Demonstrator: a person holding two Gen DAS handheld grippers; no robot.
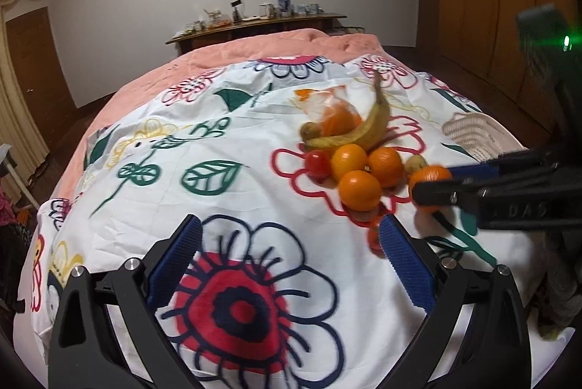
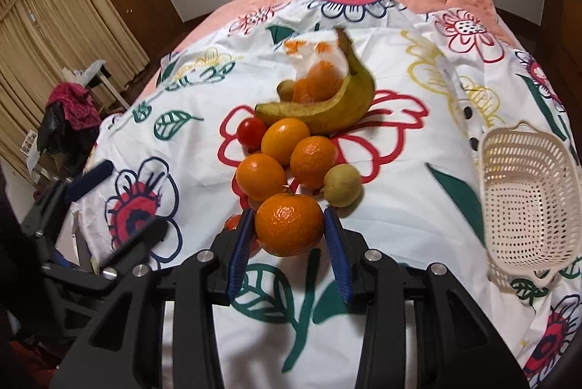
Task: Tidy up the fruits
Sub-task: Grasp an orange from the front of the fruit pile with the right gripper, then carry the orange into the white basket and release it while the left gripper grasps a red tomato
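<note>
My right gripper (image 2: 288, 225) pinches a glossy, dimpled mandarin (image 2: 289, 224), just in front of the fruit pile on the flowered sheet (image 2: 400, 207). My left gripper (image 1: 289, 239) hangs spread wide, holding nothing. A white basket (image 2: 527, 199) lies to the right.

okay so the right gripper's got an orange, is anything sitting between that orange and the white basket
Nothing visible does. The right gripper is shut on the orange, and only bare floral sheet lies between it and the white basket. The small greenish fruit sits just behind that path.
</note>
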